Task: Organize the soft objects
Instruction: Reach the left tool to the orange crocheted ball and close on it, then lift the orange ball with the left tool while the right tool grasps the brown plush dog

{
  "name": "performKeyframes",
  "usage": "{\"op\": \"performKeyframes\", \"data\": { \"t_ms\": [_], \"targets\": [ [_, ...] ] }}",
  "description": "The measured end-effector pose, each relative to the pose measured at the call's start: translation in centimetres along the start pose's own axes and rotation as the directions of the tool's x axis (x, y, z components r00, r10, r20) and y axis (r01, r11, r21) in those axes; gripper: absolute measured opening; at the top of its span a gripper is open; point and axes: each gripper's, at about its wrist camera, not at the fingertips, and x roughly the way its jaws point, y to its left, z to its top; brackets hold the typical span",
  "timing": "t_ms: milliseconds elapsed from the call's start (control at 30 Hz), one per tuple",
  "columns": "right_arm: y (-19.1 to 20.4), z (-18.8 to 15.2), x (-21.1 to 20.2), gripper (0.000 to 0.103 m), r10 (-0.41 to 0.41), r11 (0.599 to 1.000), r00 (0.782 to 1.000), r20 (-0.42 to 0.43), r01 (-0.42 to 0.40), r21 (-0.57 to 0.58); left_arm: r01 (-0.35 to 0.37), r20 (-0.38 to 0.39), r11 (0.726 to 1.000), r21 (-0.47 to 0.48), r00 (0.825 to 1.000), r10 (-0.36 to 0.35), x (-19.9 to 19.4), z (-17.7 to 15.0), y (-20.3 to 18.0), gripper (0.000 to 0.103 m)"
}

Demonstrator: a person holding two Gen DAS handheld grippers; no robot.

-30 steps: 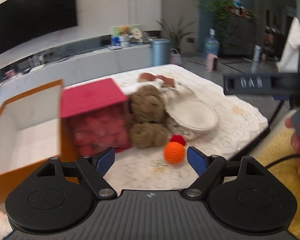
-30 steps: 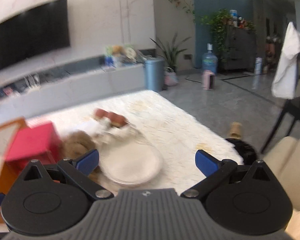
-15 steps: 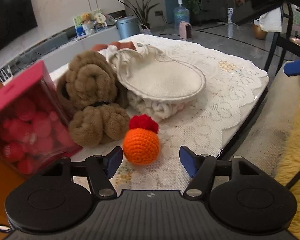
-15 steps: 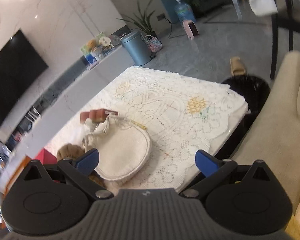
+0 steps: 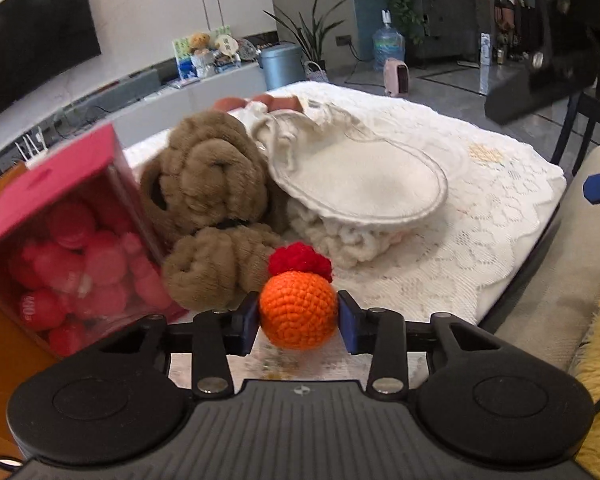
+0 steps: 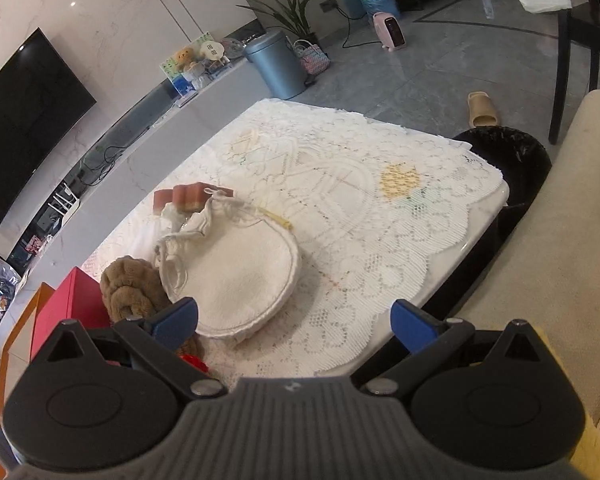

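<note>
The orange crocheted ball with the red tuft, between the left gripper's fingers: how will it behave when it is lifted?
The orange crocheted ball with the red tuft looks soft, so it will probably dent a little between the left gripper pads. Its yarn surface seems rough, so slipping is unlikely. It is round, so it may roll on the lace tablecloth if released.

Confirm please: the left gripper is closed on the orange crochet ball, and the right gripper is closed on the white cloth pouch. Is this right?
Only the second part is wrong. In the right wrist view the right gripper is open and holds nothing; the white cloth pouch lies on the lace tablecloth beyond it. The left gripper is indeed closed on the orange crochet ball.
</note>
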Motion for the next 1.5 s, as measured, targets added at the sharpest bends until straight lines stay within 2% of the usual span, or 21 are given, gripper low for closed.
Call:
{"op": "performKeyframes", "data": {
  "t_ms": [67, 167, 267, 400, 500, 600, 667, 800, 900, 933, 1000, 1100, 1233, 1300, 1400, 1500],
  "targets": [
    [0.3, 0.0, 0.3, 0.100, 0.001, 1.000, 1.000, -0.008, -0.001, -0.014, -0.021, -0.018, 1.000, -0.016, 1.000, 0.021, -0.7, 0.1, 0.6, 0.046],
    [1.3, -0.3, 0.7, 0.100, 0.044, 0.997, 0.999, -0.031, -0.046, -0.060, -0.042, -0.080, 0.994, -0.101, 0.996, 0.033, -2.0, 0.2, 2.3, 0.046],
    [3.2, -1.0, 0.9, 0.100, 0.081, 0.989, 0.997, -0.015, -0.082, -0.125, -0.055, -0.119, 0.977, -0.206, 0.992, 0.031, -3.0, -0.5, 4.6, 0.046],
    [6.1, -2.5, 1.7, 0.100, 0.156, 0.963, 0.986, -0.060, -0.165, -0.212, -0.082, -0.214, 0.952, -0.296, 0.977, 0.017, -3.0, -1.4, 6.9, 0.046],
    [7.5, -3.5, 1.9, 0.100, 0.188, 0.950, 0.982, -0.029, -0.189, -0.250, -0.076, -0.234, 0.955, -0.285, 0.972, 0.008, -3.1, -1.8, 7.6, 0.046],
    [8.6, -3.5, 2.4, 0.083, 0.200, 0.941, 0.979, -0.032, -0.201, -0.272, -0.049, -0.246, 0.949, -0.311, 0.969, -0.030, -3.0, -2.6, 8.4, 0.046],
    [9.4, -3.2, 2.9, 0.080, 0.193, 0.930, 0.981, -0.035, -0.194, -0.313, -0.036, -0.252, 0.943, -0.332, 0.966, -0.052, -3.1, -3.0, 8.6, 0.046],
    [11.7, -1.8, 3.5, 0.065, 0.210, 0.906, 0.977, -0.049, -0.213, -0.367, -0.034, -0.249, 0.940, -0.338, 0.967, -0.054, -3.5, -3.4, 8.6, 0.046],
    [13.8, -1.3, 4.6, 0.064, 0.234, 0.886, 0.971, -0.046, -0.232, -0.402, -0.043, -0.247, 0.947, -0.320, 0.968, -0.039, -3.7, -3.1, 8.2, 0.046],
    [14.4, -1.4, 5.1, 0.067, 0.226, 0.885, 0.973, -0.041, -0.223, -0.408, -0.045, -0.247, 0.947, -0.319, 0.968, -0.038, -3.7, -3.0, 8.2, 0.046],
    [15.3, -2.0, 6.3, 0.073, 0.186, 0.890, 0.982, -0.031, -0.182, -0.418, -0.043, -0.247, 0.945, -0.324, 0.968, -0.040, -3.7, -3.0, 8.2, 0.046],
    [15.8, -3.1, 8.2, 0.073, 0.150, 0.878, 0.986, -0.068, -0.165, -0.449, -0.040, -0.251, 0.945, -0.324, 0.967, -0.045, -3.6, -3.1, 8.2, 0.046],
    [15.6, -4.2, 10.2, 0.072, 0.057, 0.862, 0.991, -0.125, -0.112, -0.494, -0.036, -0.258, 0.942, -0.334, 0.965, -0.054, -3.0, -3.1, 8.3, 0.046],
    [15.0, -4.3, 11.2, 0.072, 0.046, 0.873, 0.985, -0.164, -0.119, -0.472, -0.034, -0.260, 0.937, -0.349, 0.964, -0.061, -3.0, -3.1, 8.5, 0.046],
    [14.5, -4.3, 12.0, 0.072, 0.078, 0.887, 0.979, -0.186, -0.153, -0.435, -0.032, -0.257, 0.937, -0.349, 0.964, -0.063, -3.0, -3.1, 8.6, 0.046],
    [13.5, -4.3, 13.7, 0.066, 0.114, 0.902, 0.958, -0.265, -0.211, -0.377, -0.034, -0.260, 0.938, -0.344, 0.964, -0.060, -2.9, -3.2, 8.5, 0.046]
  ]
}}
